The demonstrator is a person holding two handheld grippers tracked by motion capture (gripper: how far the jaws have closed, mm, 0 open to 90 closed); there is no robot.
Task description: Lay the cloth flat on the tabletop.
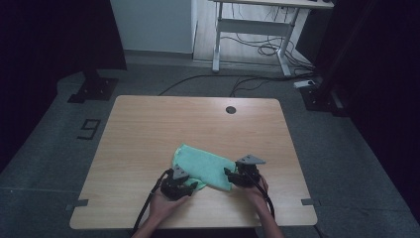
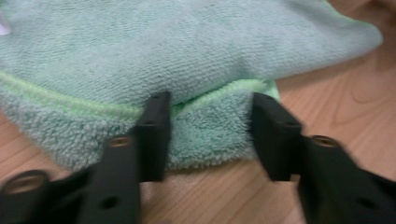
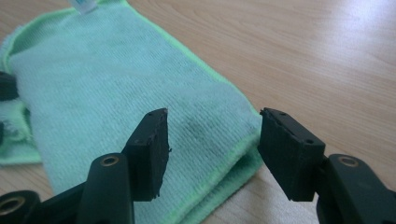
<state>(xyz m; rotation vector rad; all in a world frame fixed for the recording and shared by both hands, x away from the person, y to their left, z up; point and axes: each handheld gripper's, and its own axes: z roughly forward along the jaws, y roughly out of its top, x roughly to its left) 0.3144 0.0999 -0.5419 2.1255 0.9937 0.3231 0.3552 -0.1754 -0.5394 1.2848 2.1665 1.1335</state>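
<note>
1. A folded green cloth [image 1: 204, 167] lay on the table [image 1: 148, 129], toward its near edge, midway between the side edges.
2. The left gripper [image 2: 210, 135] met the cloth's near left corner, jaws spread, a fold of the corner between them, unpinched.
3. The right gripper [image 3: 212, 149] stood over the cloth's right end, jaws spread, gripping nothing.
</note>
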